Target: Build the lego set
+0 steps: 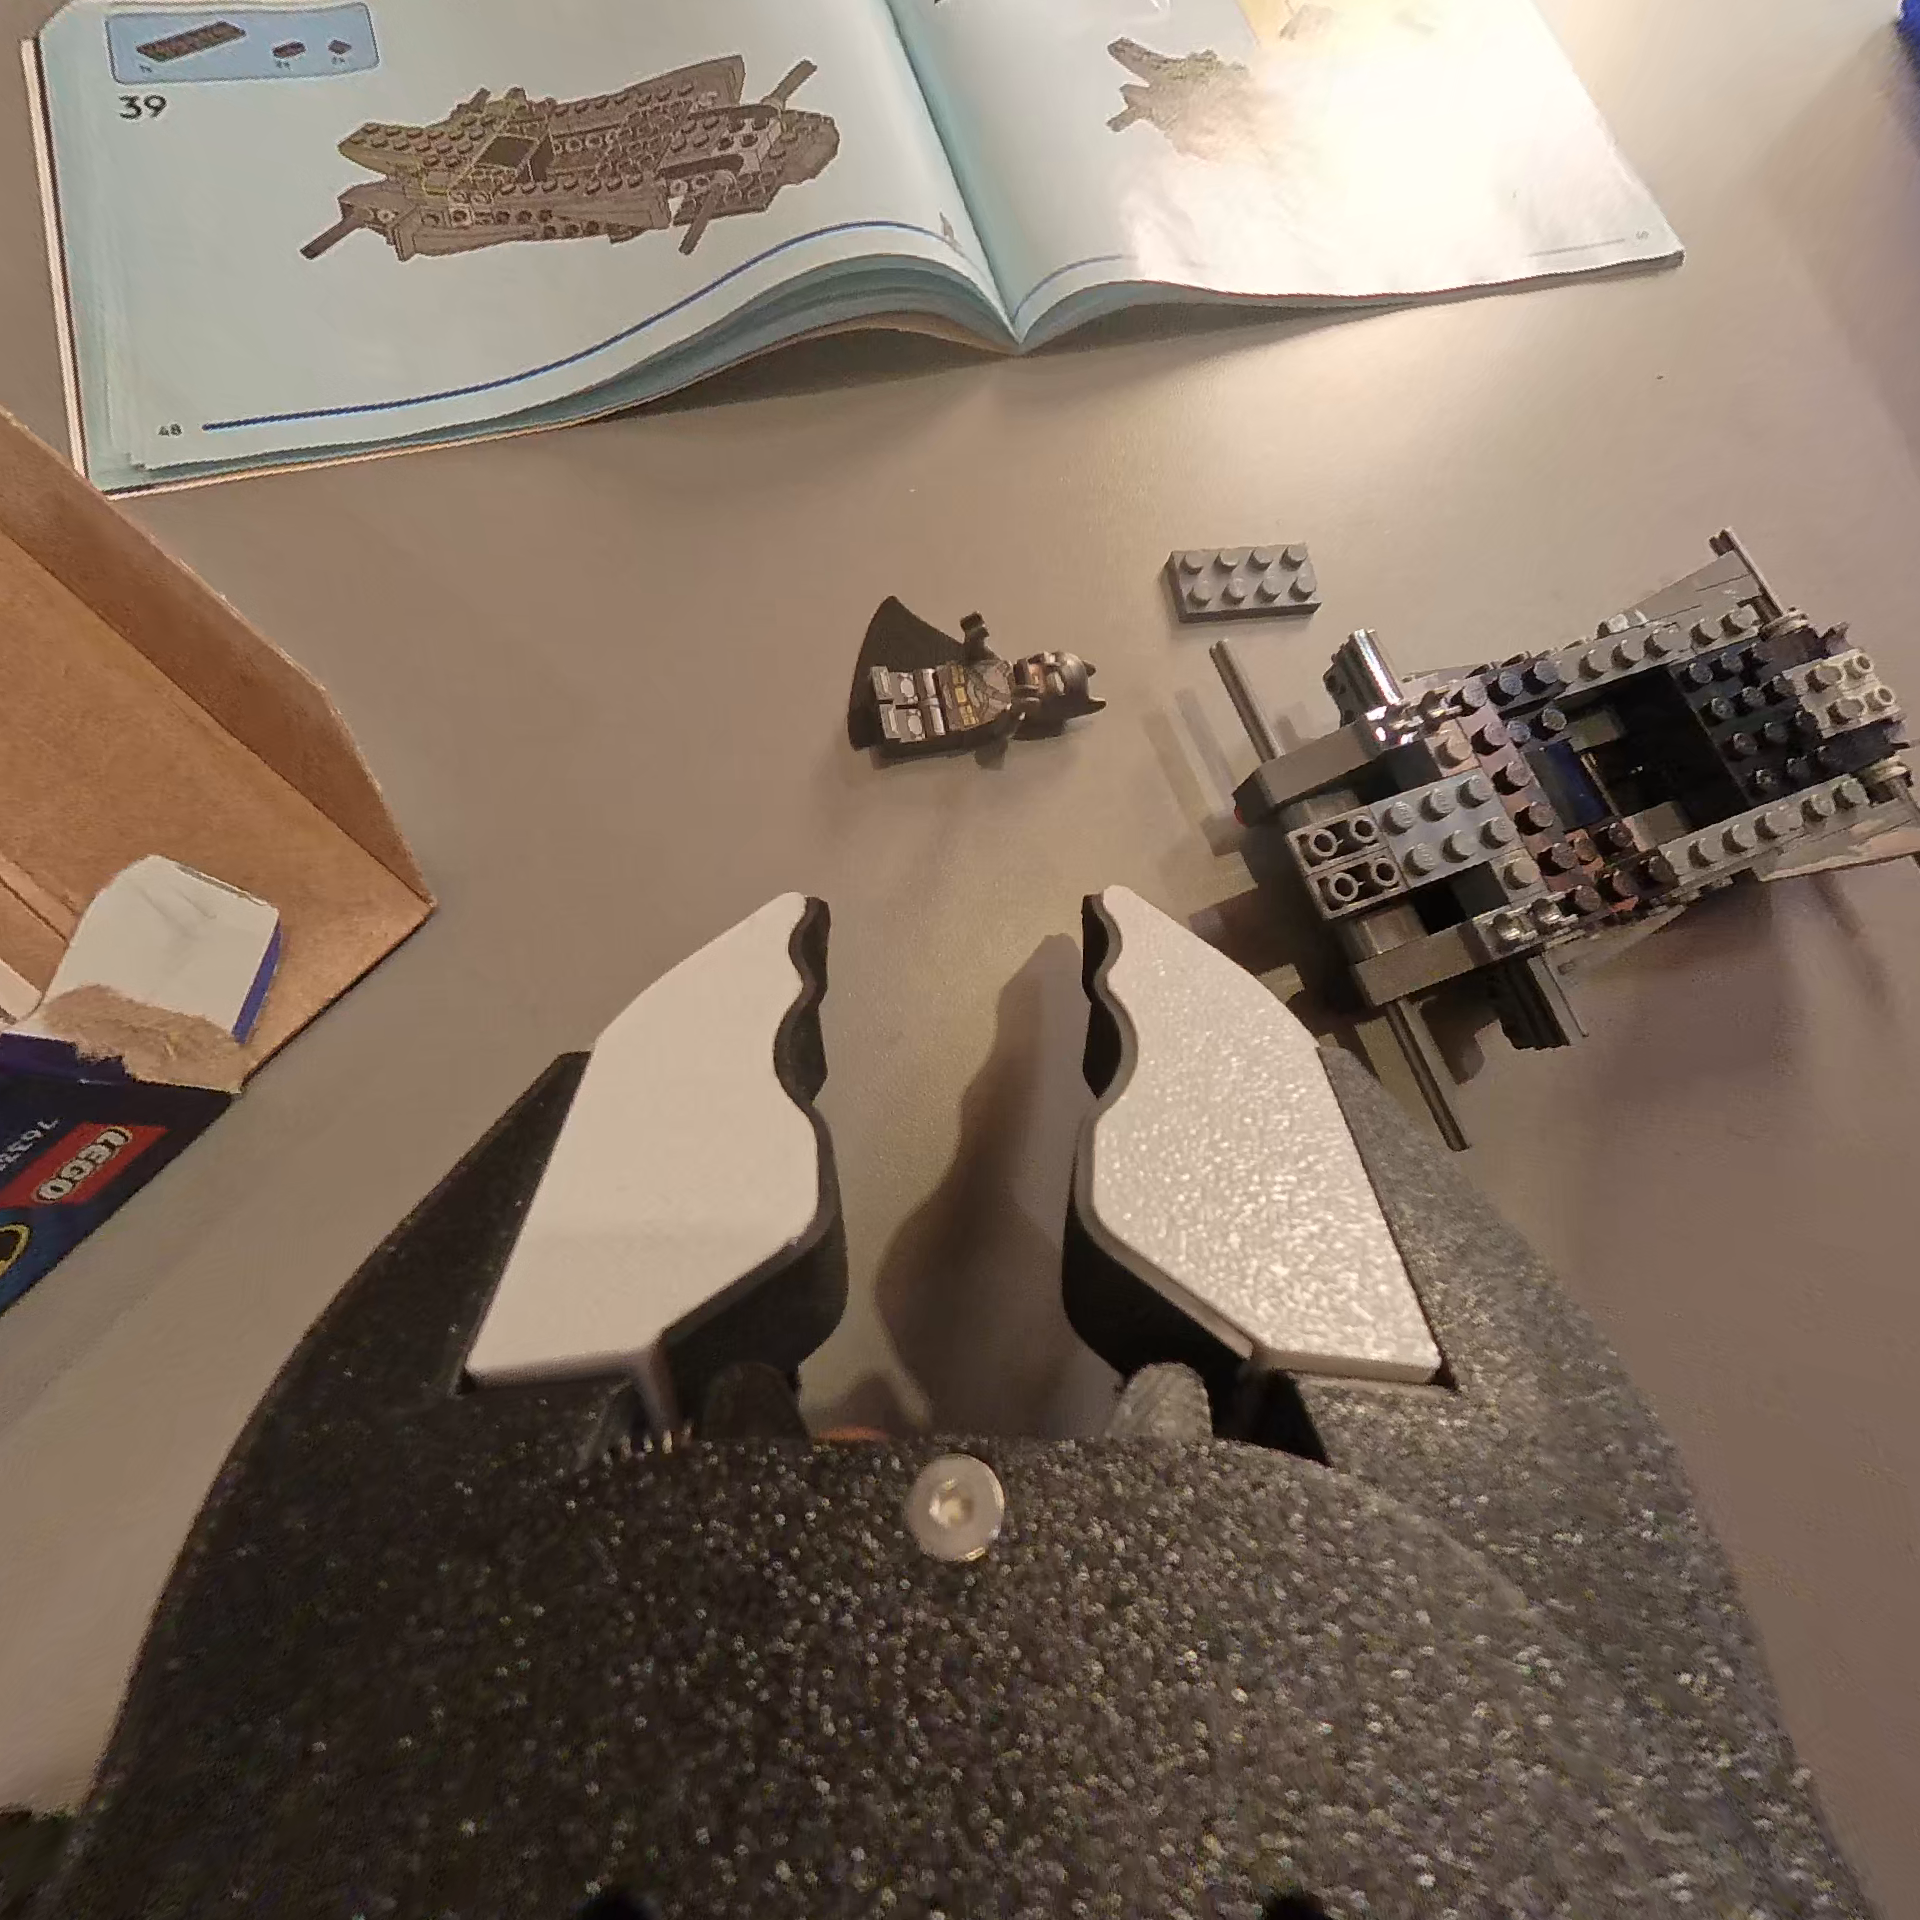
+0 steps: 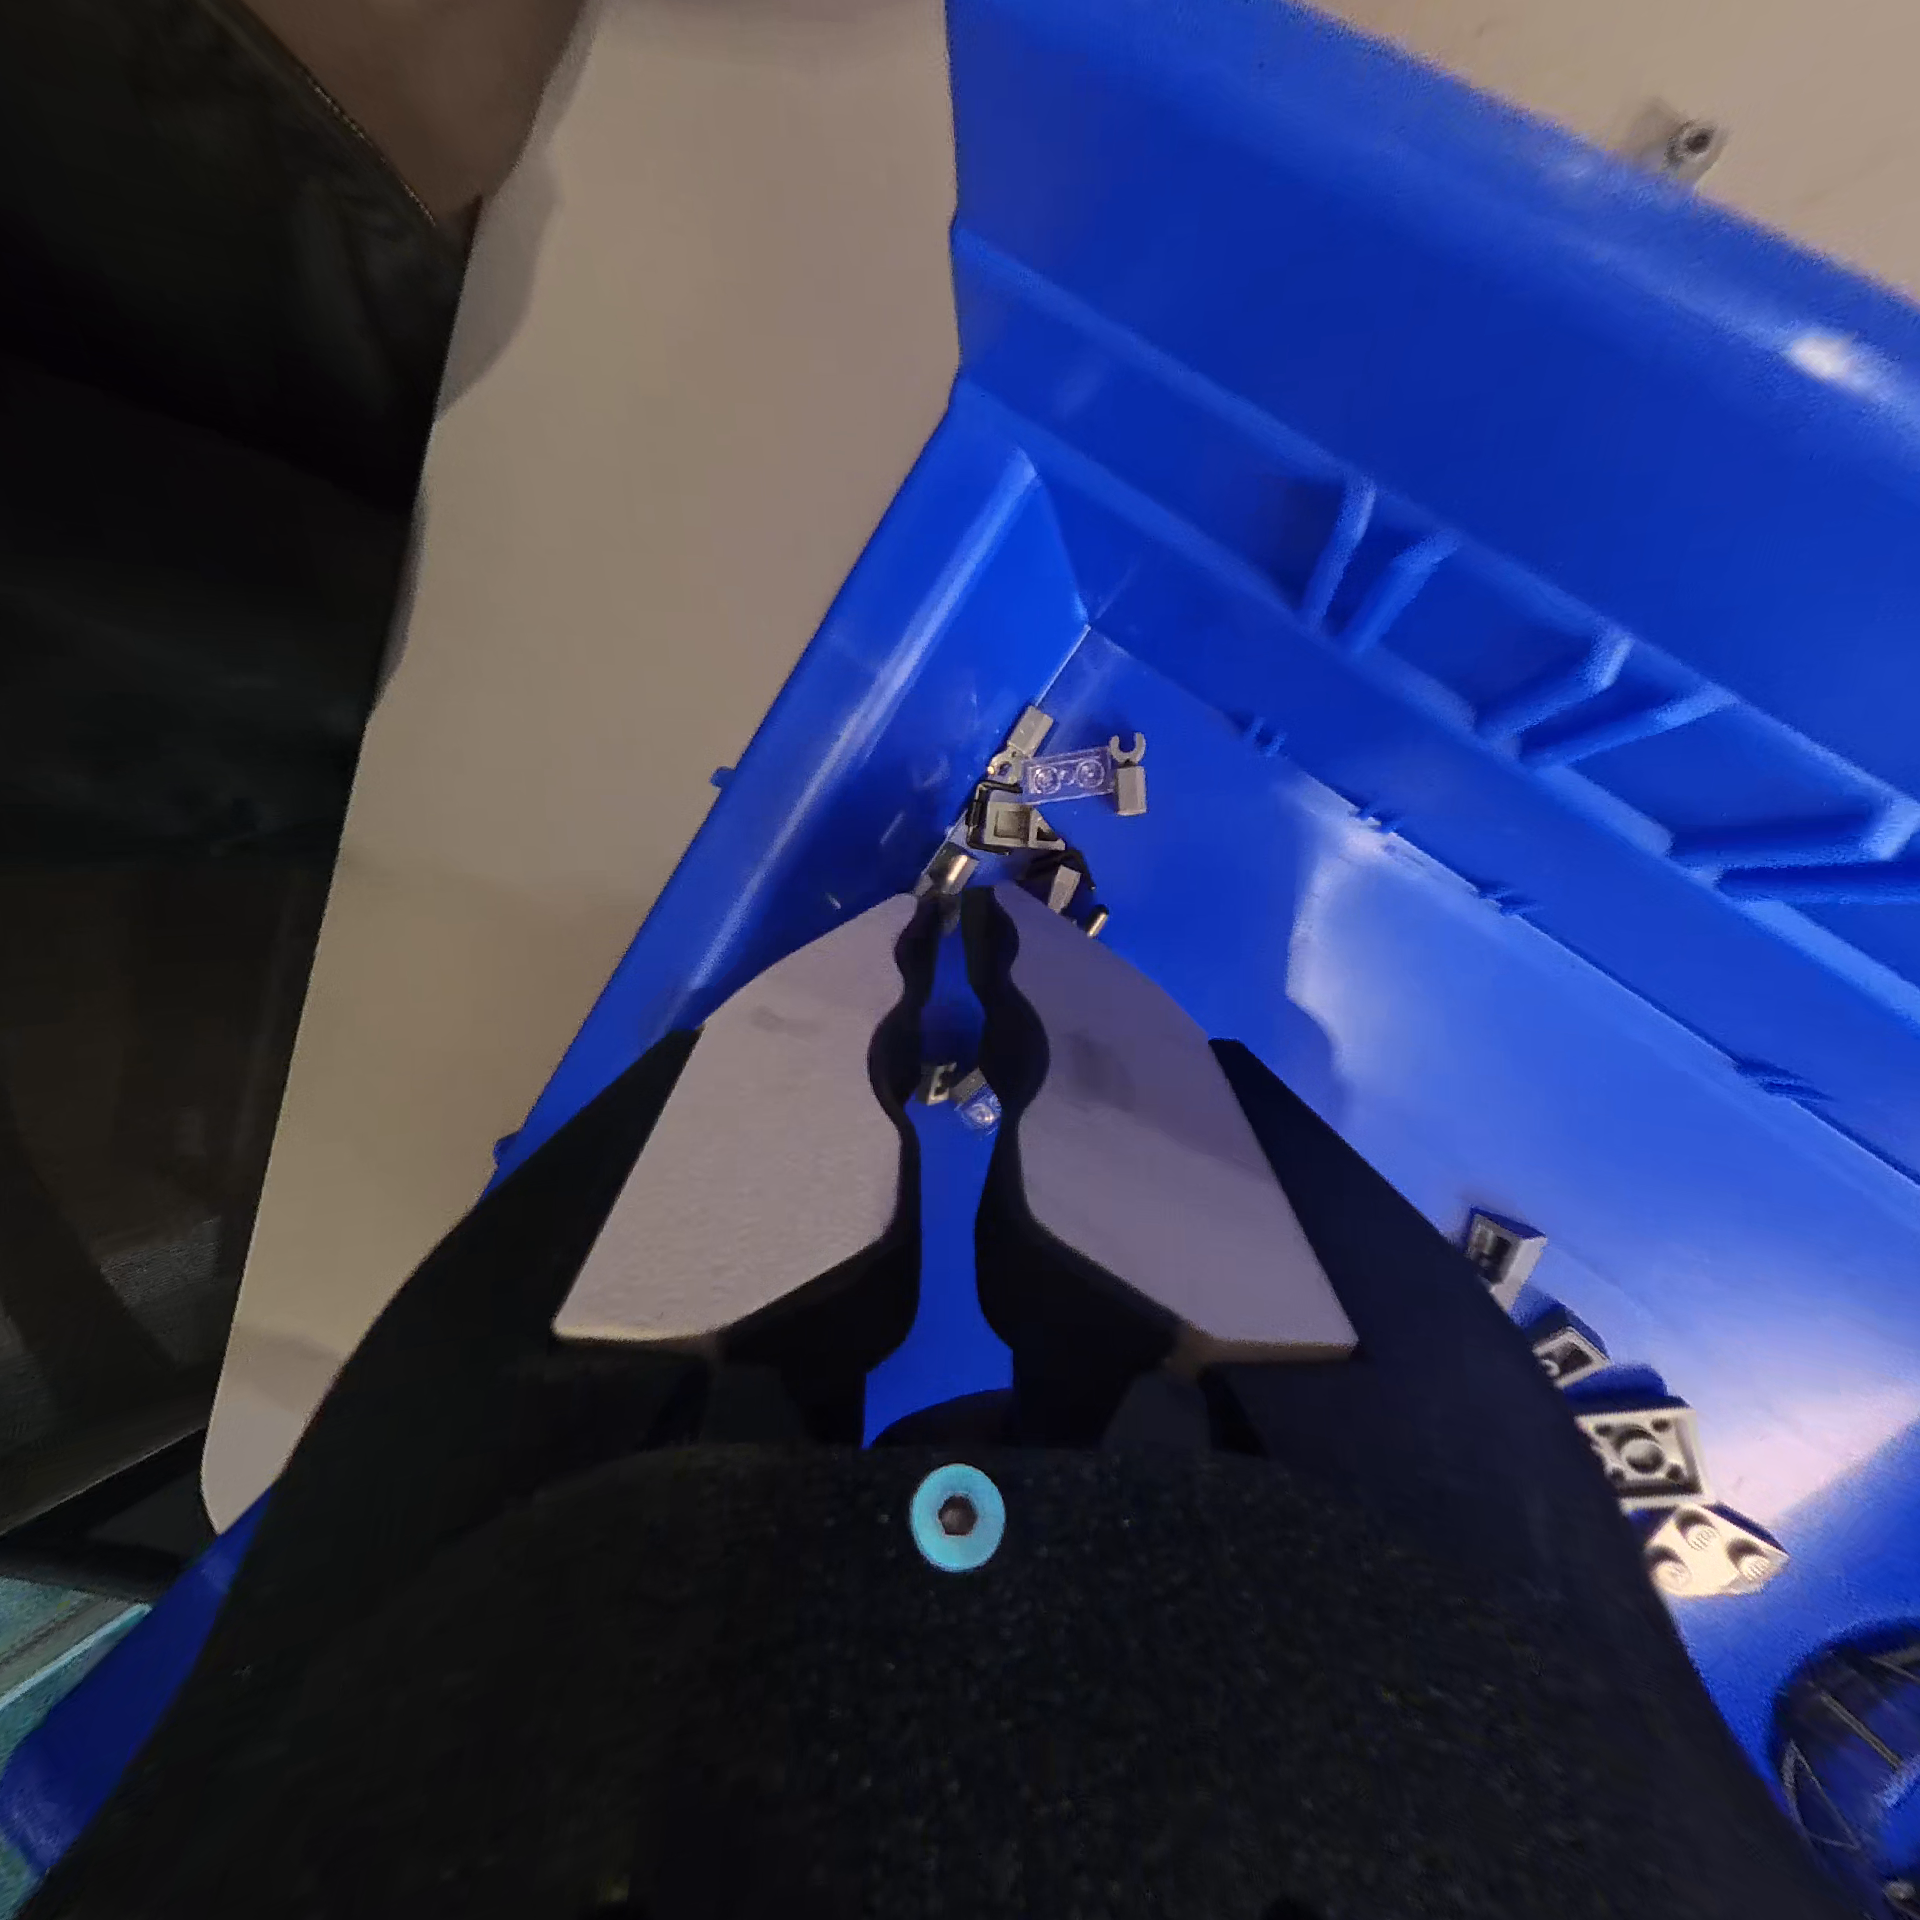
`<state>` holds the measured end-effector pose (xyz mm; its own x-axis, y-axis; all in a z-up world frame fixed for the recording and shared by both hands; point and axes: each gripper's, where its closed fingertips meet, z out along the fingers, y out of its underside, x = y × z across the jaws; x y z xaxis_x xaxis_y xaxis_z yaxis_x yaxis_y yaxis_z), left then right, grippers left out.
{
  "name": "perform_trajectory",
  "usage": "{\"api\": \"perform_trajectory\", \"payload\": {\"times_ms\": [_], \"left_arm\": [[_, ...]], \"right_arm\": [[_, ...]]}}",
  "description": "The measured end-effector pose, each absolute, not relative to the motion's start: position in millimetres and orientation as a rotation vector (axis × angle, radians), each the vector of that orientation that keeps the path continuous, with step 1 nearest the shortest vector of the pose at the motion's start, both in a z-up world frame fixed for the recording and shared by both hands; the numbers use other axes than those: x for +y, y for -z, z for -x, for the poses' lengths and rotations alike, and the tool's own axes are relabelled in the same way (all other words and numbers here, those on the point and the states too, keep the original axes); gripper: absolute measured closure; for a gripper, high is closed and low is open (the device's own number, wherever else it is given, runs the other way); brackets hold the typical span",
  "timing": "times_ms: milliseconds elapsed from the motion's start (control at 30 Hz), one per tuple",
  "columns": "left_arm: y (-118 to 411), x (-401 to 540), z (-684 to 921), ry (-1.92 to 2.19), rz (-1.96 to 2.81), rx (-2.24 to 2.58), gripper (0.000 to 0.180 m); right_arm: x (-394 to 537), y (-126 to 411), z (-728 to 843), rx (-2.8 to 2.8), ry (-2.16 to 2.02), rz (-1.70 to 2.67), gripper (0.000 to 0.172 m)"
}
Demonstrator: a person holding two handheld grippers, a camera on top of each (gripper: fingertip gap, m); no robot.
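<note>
Here the left gripper (image 1: 956, 914) gapes bare above a caped grey minifigure (image 1: 971, 686); right gripper (image 2: 951, 904) barely parted.

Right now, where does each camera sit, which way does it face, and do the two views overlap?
Left wrist view: on the left gripper, looking down and forward at a grey table with minifigure, brick model and open booklet; its fingers stand apart.
Right wrist view: on the right gripper, pointing into a corner of a blue bin at small grey pieces; its fingers are nearly together.
Shared: nothing identifiable.

Warm light, page glare, blurred bowed edges
</note>
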<state>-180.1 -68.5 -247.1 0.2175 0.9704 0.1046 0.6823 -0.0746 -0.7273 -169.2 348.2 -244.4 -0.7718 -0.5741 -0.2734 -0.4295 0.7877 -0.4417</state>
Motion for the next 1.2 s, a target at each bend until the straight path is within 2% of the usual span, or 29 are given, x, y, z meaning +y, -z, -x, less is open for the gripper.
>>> {"api": "perform_trajectory", "payload": {"times_ms": [933, 1200], "left_arm": [[238.0, -70.1, 179.7, -0.578, 1.768, -1.5, 0.133], [234.4, -68.5, 178.7, -0.558, 1.743, -1.476, 0.133]], "right_arm": [[350.0, 253.0, 165.1, 2.589, 0.5, 0.803, 0.164], [351.1, 251.9, 162.9, 2.601, 0.473, 0.777, 0.172]]}}
